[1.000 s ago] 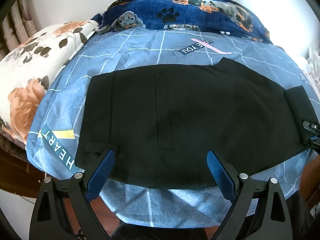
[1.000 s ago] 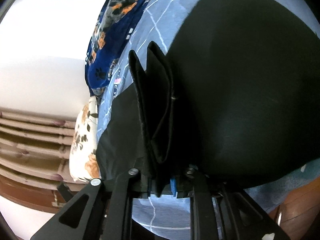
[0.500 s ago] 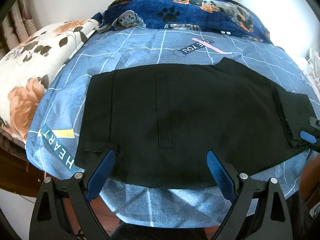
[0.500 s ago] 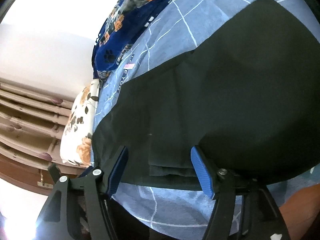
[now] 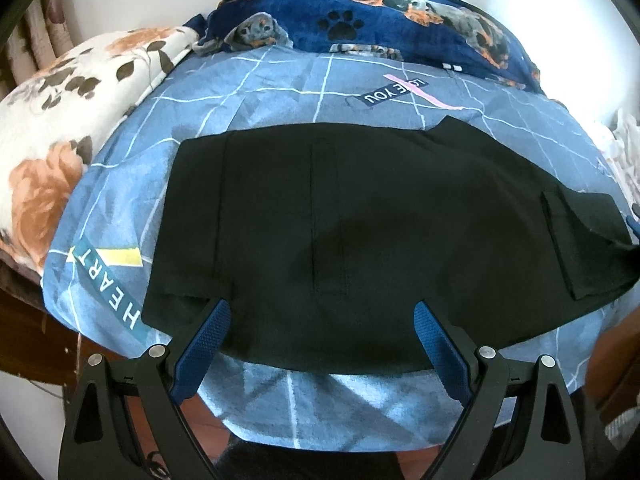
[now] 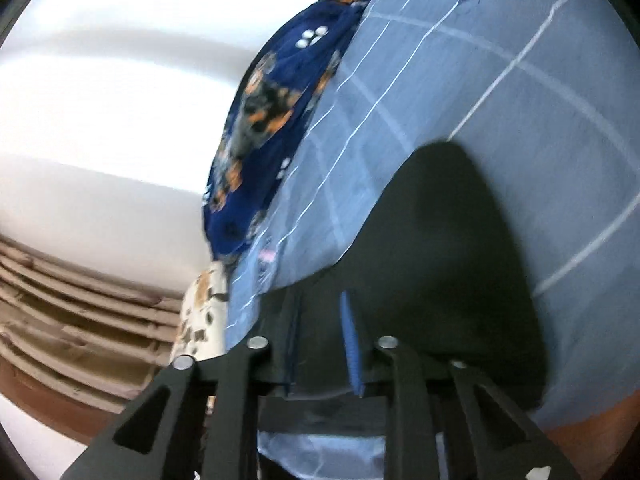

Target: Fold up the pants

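Left claw point(image 5: 322, 336): jaws spread wide, blue pads either side of the near hem of the pants point(image 5: 360, 240), nothing clamped between them; it hovers over the bed's front edge, pointing steeply down. Right claw point(image 6: 320, 344): jaws closing and now narrow, blue pads point(image 6: 351, 344) close together; black cloth lies right at them, but the blurred right wrist view does not show whether any fabric is pinched. Pants: black, spread flat across the middle of the bed sheet point(image 5: 280, 92), long axis running left to right in the left wrist view, a stitched vertical seam near the centre; the right-hand end is doubled back on itself as a small folded flap point(image 5: 580, 232). Bed sheet: blue with thin white grid lines and printed word labels, hanging over the near edge. Floral pillow point(image 5: 60, 140): white with orange flowers, at the left of the bed, apart from the pants. Dark blue blanket point(image 5: 400, 12): paw and dog print, bunched along the far side against the white wall point(image 6: 120, 100). Brown wooden slats point(image 6: 80, 320): at the lower left of the right wrist view.
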### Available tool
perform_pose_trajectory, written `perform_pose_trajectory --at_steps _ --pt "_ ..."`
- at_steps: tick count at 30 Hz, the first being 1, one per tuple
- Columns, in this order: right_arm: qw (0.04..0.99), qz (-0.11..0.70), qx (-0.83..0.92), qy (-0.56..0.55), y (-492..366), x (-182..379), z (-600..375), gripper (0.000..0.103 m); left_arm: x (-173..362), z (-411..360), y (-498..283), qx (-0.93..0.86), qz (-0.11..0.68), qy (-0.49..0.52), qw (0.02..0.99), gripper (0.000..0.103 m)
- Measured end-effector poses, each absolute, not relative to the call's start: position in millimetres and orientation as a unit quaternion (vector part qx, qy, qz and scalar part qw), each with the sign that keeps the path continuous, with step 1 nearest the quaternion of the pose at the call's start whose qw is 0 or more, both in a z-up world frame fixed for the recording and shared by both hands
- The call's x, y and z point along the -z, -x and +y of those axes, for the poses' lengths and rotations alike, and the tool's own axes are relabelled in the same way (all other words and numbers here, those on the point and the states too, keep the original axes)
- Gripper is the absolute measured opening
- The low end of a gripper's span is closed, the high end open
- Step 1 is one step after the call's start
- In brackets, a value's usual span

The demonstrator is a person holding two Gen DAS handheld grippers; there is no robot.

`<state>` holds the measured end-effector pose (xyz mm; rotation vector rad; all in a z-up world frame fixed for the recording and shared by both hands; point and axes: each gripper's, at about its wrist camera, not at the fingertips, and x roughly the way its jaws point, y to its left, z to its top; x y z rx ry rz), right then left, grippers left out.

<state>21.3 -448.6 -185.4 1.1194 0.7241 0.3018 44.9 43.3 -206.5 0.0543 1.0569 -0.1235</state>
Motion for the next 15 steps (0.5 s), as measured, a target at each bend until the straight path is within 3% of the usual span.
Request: perform_pose_trajectory --at_steps 5,8,12,15 --pt "0.729 0.299 -0.210 -0.579 -25 182 -459 0.019 200 45 -44 0.054 0.495 -0.028 0.867 0.093" --pt "0.713 0.321 -0.239 -0.576 -18 183 -444 0.021 198 44 -46 0.058 0.495 -0.023 0.867 0.093" --pt "0.693 0.348 -0.261 -0.574 -3 196 -417 0.035 198 37 -43 0.068 0.495 -0.031 0.866 0.093" --pt "0.659 0.376 -0.274 -0.592 1 218 -386 0.038 199 29 -40 0.083 0.494 -0.044 0.865 0.093"
